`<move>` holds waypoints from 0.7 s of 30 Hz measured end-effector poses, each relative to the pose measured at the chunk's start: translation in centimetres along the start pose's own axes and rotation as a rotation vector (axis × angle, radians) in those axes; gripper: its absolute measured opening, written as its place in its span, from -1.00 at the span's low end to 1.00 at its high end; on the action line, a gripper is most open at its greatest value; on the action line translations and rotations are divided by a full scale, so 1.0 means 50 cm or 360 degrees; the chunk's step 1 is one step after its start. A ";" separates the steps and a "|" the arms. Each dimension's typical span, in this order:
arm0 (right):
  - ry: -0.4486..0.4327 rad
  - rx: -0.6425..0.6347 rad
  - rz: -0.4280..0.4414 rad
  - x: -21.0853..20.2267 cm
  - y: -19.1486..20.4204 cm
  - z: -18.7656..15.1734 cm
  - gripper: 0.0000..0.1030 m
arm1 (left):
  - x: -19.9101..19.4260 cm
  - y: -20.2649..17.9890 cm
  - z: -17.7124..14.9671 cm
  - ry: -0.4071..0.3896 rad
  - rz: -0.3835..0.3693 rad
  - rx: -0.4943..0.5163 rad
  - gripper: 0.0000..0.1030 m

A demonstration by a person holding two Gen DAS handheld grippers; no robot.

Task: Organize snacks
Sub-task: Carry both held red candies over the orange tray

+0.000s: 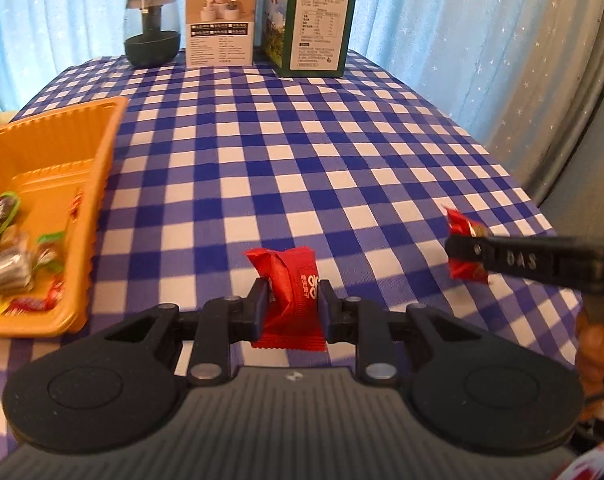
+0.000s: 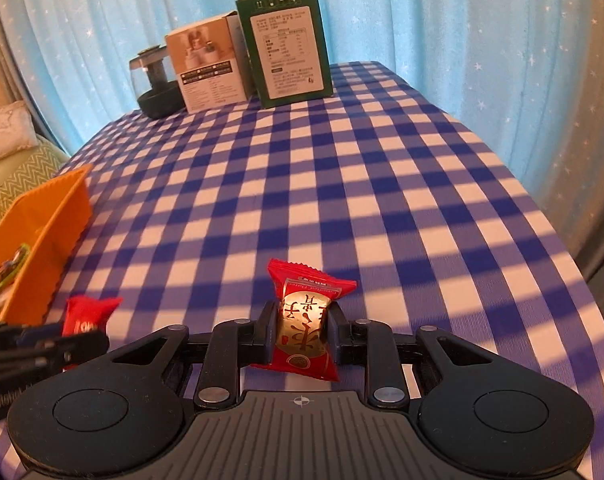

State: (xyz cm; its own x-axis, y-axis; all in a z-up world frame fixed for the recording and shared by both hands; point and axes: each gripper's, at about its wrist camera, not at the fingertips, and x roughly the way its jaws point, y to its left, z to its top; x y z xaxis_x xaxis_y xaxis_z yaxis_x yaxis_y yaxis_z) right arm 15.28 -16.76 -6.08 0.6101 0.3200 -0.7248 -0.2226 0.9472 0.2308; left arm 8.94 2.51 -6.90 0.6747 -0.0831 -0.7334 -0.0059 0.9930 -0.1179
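checked tablecloth [image 1: 302, 140], left gripper [image 1: 292, 304] clamping red snack [image 1: 290, 280], right gripper [image 2: 302, 328] seemingly likewise

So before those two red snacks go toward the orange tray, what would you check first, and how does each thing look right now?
1. Left tongs shut on the plain red snack packet: ok.
2. Right tongs shut on the red packet with the gold label: ok.
3. Orange tray within view, to the left of both tongs: ok.
4. Free room in the tray: ok, its far half is bare; wrapped snacks fill the near end.
5. Checked tablecloth between tongs and tray free of obstacles: ok.
6. Boxes and glass jar at the far edge out of the way: ok.
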 end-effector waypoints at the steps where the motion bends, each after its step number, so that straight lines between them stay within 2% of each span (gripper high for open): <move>1: 0.0001 0.0004 -0.0003 -0.013 0.005 -0.008 -0.50 | -0.012 0.002 -0.003 -0.0006 -0.0003 -0.0005 -0.55; 10: -0.0029 -0.0040 0.0006 -0.110 0.053 -0.043 -0.50 | -0.108 0.001 -0.016 -0.0069 -0.0064 -0.0032 -0.55; 21: -0.0086 -0.0135 0.0061 -0.167 0.117 -0.042 -0.50 | -0.192 0.028 -0.022 -0.0130 -0.0014 -0.0049 -0.55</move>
State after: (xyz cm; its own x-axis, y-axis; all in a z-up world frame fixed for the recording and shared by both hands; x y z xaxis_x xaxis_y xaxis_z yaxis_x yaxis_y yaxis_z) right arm 7.29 -13.94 -0.06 0.6395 0.3589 -0.6799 -0.3088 0.9298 0.2004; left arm 1.63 4.62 -0.75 0.7327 -0.0832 -0.6754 -0.0215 0.9892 -0.1452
